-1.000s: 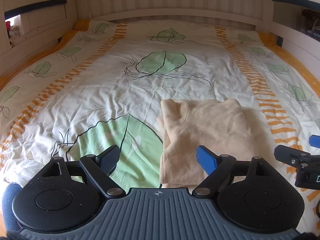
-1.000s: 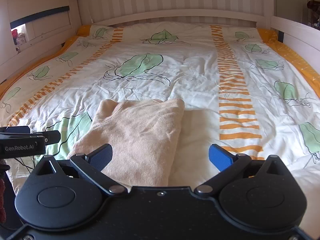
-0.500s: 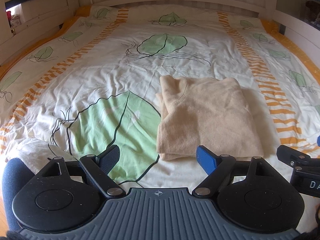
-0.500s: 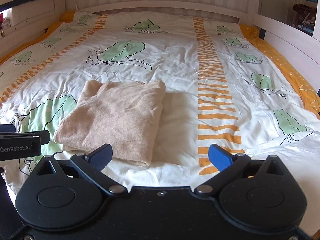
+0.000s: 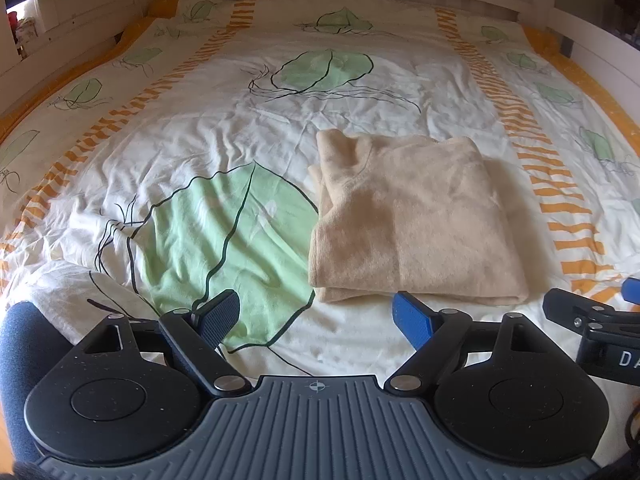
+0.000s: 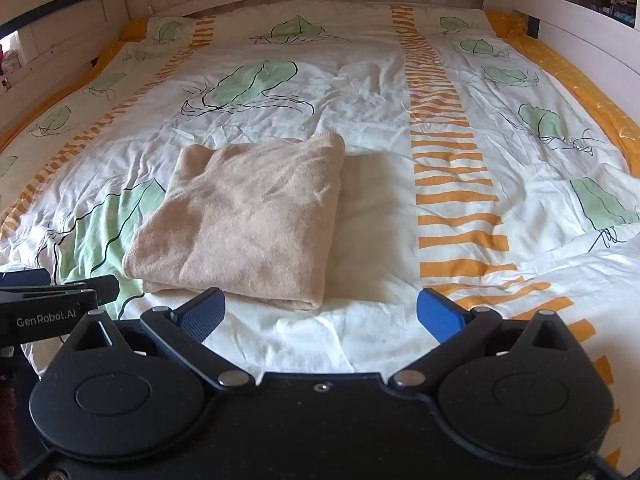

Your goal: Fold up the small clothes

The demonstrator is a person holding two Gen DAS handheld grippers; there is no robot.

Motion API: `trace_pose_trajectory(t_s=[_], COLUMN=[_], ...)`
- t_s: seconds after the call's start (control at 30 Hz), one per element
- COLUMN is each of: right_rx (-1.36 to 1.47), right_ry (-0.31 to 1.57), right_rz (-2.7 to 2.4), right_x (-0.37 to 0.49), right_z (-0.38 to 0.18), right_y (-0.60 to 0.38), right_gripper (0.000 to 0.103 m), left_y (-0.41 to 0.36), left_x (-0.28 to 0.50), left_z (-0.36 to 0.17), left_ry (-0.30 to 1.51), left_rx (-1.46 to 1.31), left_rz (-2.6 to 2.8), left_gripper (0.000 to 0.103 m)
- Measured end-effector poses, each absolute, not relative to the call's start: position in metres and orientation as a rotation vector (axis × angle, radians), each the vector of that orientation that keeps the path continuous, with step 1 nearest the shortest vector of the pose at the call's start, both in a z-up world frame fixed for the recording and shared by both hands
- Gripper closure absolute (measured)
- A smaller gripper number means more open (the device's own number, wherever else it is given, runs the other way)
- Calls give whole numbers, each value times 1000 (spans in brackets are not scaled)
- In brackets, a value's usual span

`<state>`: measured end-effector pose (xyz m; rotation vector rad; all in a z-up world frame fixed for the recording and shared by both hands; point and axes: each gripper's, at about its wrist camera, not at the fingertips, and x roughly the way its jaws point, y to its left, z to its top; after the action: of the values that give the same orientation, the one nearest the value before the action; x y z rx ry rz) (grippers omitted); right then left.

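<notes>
- Your left gripper [image 5: 316, 314] and right gripper [image 6: 320, 312] hover, fingers wide and empty.
- The folded sweater [image 5: 412, 216] lies on the bed [image 5: 200, 148], ahead between them.

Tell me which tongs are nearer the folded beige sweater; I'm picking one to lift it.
Right, marginally: sweater lies ahead-left of right tongs, ahead-right of left tongs; both open.

Both grippers drawn back from folded sweater [image 5: 412, 220], jaws unchanged
</notes>
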<state>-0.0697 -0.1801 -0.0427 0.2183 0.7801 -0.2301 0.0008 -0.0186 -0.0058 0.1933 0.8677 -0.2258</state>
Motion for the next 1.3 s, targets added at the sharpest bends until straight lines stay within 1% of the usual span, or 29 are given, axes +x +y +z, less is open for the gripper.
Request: trace_pose_trajectory(t_s=[1.3], right_rx=[240], right_ry=[827], right_rz=[-199], right_x=[-57], right_z=[-52], right_y=[-180], right_gripper=[1], left_y=[-25], left_x=[8], left_z=[-13], left_ry=[910], left_rx=[204], left_rz=[-262], left_gripper=[20])
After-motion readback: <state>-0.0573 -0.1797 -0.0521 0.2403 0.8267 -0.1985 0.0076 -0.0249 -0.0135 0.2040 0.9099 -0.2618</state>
